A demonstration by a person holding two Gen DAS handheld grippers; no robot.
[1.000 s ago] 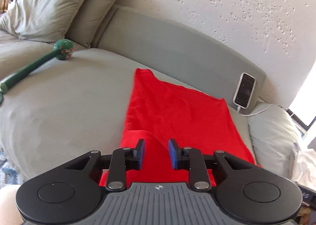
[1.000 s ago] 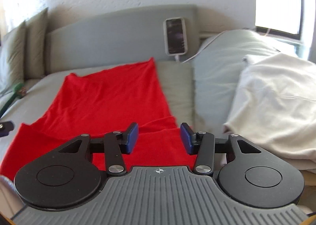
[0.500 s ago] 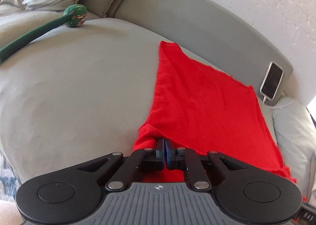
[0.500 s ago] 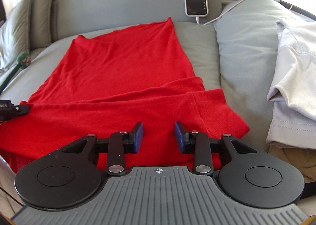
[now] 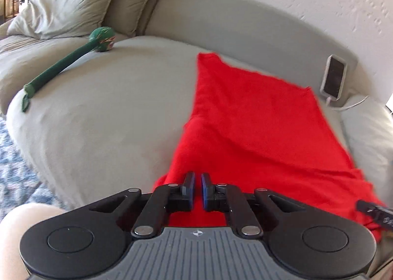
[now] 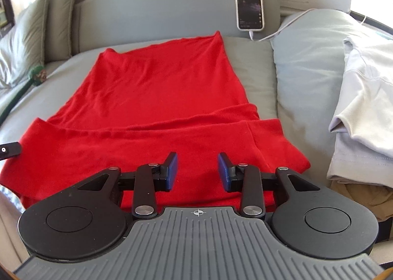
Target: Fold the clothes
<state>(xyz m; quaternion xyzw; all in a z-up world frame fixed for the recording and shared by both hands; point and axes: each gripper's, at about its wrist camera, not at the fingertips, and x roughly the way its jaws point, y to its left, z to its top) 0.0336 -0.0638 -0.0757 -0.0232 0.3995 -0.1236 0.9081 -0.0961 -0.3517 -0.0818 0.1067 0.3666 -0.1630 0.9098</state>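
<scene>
Presently catalogued, with places given from the red garment (image 6: 157,98): it lies spread lengthwise on the grey bed (image 5: 103,113), far edge near the grey headboard (image 6: 157,5), near end folded back over itself in a broad band. Left hand-held gripper (image 5: 198,188): over the garment's near left corner, jaws just closing and now nearly pressed together, a thin slit between the blue pads; whether cloth is pinched there cannot be told. Right hand-held gripper (image 6: 197,172): over the folded band at the near right, jaws spread, nothing between the pads. Smartphone (image 6: 249,7): beyond the far right corner, propped on the headboard, white cable attached. Green plush snake (image 5: 71,61): well apart to the left, near the grey pillows (image 5: 73,0). Pale folded clothing (image 6: 363,98): stacked to the right, on a bed pillow.
</scene>
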